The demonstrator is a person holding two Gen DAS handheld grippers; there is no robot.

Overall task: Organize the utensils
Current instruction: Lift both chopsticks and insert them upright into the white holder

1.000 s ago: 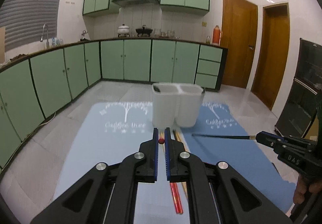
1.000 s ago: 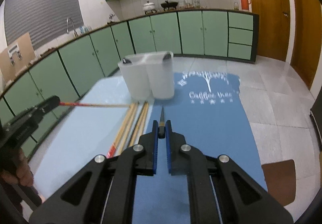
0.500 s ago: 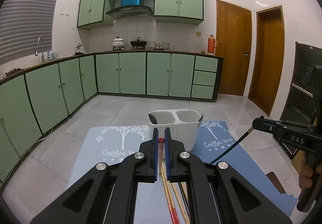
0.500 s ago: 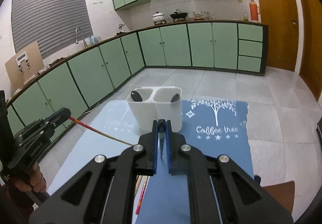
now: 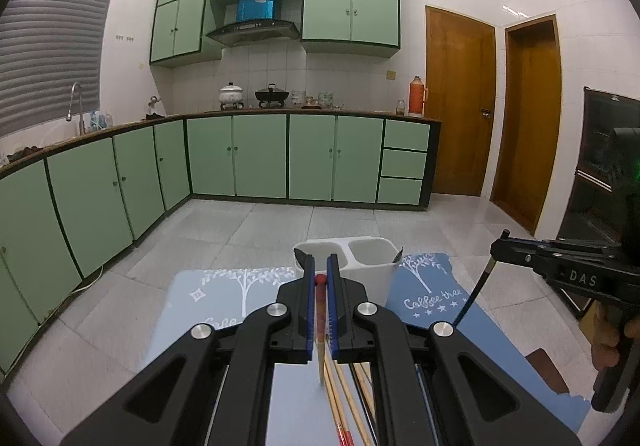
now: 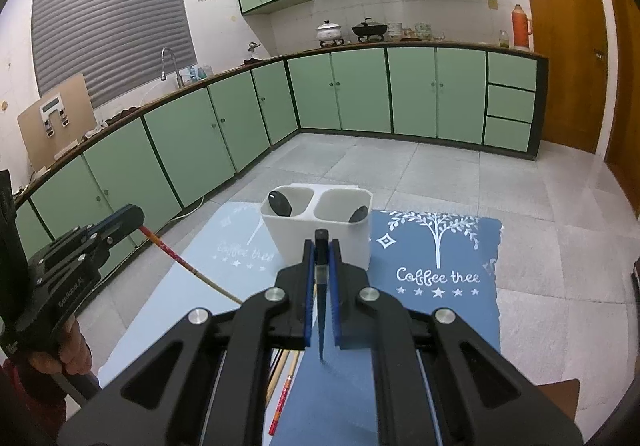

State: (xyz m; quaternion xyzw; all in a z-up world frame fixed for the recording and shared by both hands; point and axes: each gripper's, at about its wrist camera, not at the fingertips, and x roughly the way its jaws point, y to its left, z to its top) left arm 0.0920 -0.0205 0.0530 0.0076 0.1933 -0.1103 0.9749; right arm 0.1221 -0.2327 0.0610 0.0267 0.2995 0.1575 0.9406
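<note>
"Coffee tree" printed in white on each of two blue mats (image 6: 440, 310), "DAS" on the right gripper (image 5: 505, 246), "GenRobot.AI" on the left gripper (image 5: 319, 278). Left clamped on one red-topped chopstick (image 5: 320, 320), right on one dark chopstick (image 6: 321, 310), both raised just short of the white two-cup holder (image 6: 320, 242). Several loose chopsticks (image 5: 344, 402) flat on the mats nearer than the holder.

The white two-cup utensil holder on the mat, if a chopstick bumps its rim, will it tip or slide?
The white utensil holder looks like thin, light plastic, so a bump could probably shift it. Its two side-by-side cups give a wide base, so tipping sideways seems unlikely. The blue mat under it may add grip. The dark spoons inside add little weight.
</note>
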